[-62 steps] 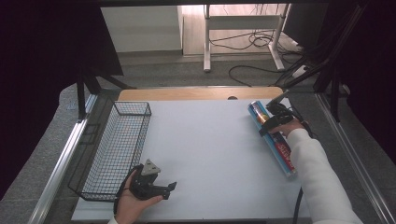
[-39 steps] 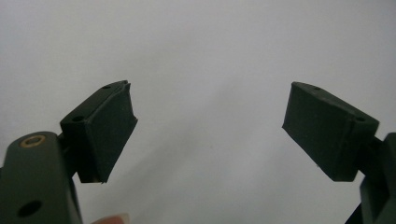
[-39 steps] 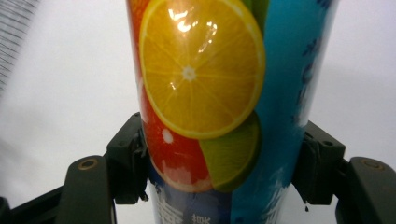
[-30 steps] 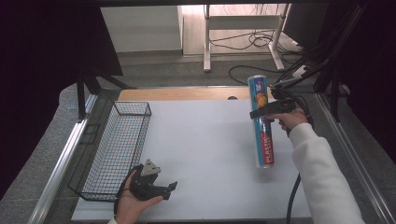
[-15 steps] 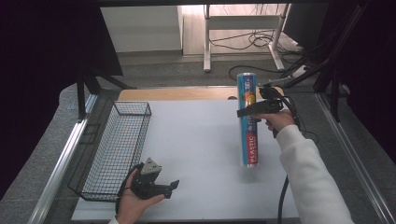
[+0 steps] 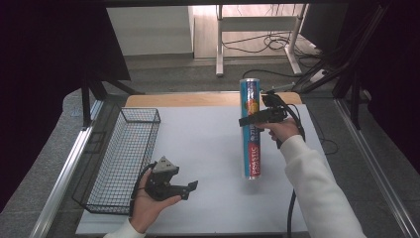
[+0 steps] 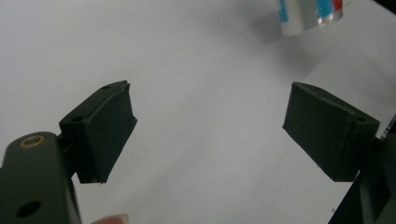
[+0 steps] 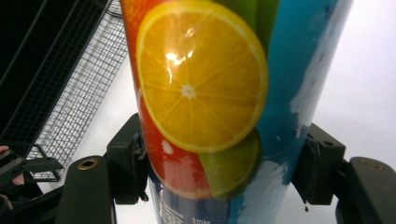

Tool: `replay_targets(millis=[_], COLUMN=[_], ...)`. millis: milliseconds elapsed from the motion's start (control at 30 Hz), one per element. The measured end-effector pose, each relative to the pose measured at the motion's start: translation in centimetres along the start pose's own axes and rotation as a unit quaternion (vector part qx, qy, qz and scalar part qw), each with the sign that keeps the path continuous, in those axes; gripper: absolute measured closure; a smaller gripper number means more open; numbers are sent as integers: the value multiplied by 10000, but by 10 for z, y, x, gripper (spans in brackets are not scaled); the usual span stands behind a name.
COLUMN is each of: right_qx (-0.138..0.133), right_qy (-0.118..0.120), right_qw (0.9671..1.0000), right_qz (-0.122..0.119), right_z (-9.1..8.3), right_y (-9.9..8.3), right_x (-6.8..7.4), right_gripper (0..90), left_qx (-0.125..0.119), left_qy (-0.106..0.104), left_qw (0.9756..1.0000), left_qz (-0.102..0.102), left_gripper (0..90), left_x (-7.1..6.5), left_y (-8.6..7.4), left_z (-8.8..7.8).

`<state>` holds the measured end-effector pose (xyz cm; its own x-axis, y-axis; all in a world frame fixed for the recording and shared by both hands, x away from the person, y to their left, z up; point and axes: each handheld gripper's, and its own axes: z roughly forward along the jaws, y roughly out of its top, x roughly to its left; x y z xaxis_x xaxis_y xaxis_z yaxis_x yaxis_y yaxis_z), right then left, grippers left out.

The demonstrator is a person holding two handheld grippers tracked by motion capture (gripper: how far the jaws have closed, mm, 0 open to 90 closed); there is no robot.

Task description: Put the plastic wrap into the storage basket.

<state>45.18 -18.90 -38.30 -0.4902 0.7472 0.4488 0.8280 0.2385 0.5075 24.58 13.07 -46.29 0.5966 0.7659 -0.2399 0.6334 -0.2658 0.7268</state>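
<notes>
Our right gripper (image 6: 247,122) is clamped on the roll (image 6: 251,130) of plastic wrap, both pads pressed to its sides partway along its length, and the roll hangs above the surface (image 6: 208,148), far end tipped higher. In the right gripper view the orange-slice print sits squarely between the jaws, so the hold looks centred. We judge the step in hand to be carrying the roll across toward the basket (image 6: 124,158), and to do it well we keep the squeeze firm (the glossy film looks slippery), hold the roll level so the long end does not swing, and turn it to line up with the basket's long side before lowering.

Our left gripper (image 6: 190,187) rests near the front edge beside the basket, jaws wide apart with nothing between them; it could steady the free end.

The surface is a plain white sheet on a wooden top. Beyond it we see grey floor, a metal frame's legs and loose cables.
</notes>
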Motion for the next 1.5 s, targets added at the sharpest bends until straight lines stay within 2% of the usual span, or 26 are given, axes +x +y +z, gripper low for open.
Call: replay_targets(millis=[133,233,267,300,333,433,467,500,533,600,800,1000,1100,1167,1267,1367,1500], right_qx=[-50,-83,-83,-100,-100,-90,-90,-95,-95,-108,-111,-151,-188,-187,-213,-258,-264], right_qy=[70,109,109,117,117,168,168,191,191,223,316,374,432,448,473,509,593], right_qw=[9999,9999,9999,9998,9998,9997,9997,9997,9997,9996,9992,9989,9986,9986,9984,9982,9978], right_qz=[-57,-84,-84,-100,-100,-124,-124,-136,-136,-145,-206,-235,-234,-231,-219,-181,-131], right_z=[4,8,8,11,11,16,16,19,19,23,31,37,41,43,45,47,50], right_y=[0,1,1,2,2,3,3,3,3,4,5,5,6,6,5,4,4], right_x=[8,13,13,17,17,22,22,25,25,29,39,48,52,54,57,59,61], right_gripper=[323,323,323,323,323,323,323,323,323,323,323,323,323,322,323,323,323], left_qx=[-72,-206,-206,-269,-269,-348,-348,-336,-336,-279,-187,-188,-212,-236,-270,-301,-340], left_qy=[-75,-230,-230,-346,-346,-541,-541,-602,-602,-604,-663,-712,-823,-847,-789,-800,-747], left_qw=[9999,9995,9995,9990,9990,9977,9977,9974,9974,9976,9974,9967,9949,9944,9946,9937,9936], left_qz=[-27,-71,-71,-121,-121,-200,-200,-225,-225,-172,-206,-338,-536,-581,-622,-723,-775], left_gripper=[160,161,162,163,164,167,167,167,167,166,164,164,162,162,161,166,199], left_x=[0,0,0,0,0,3,3,3,3,2,3,8,13,14,14,16,17], left_y=[9,26,26,34,34,54,54,62,62,72,92,102,107,108,111,113,115], left_z=[1,2,2,2,2,9,9,14,14,22,40,54,66,70,76,81,86])
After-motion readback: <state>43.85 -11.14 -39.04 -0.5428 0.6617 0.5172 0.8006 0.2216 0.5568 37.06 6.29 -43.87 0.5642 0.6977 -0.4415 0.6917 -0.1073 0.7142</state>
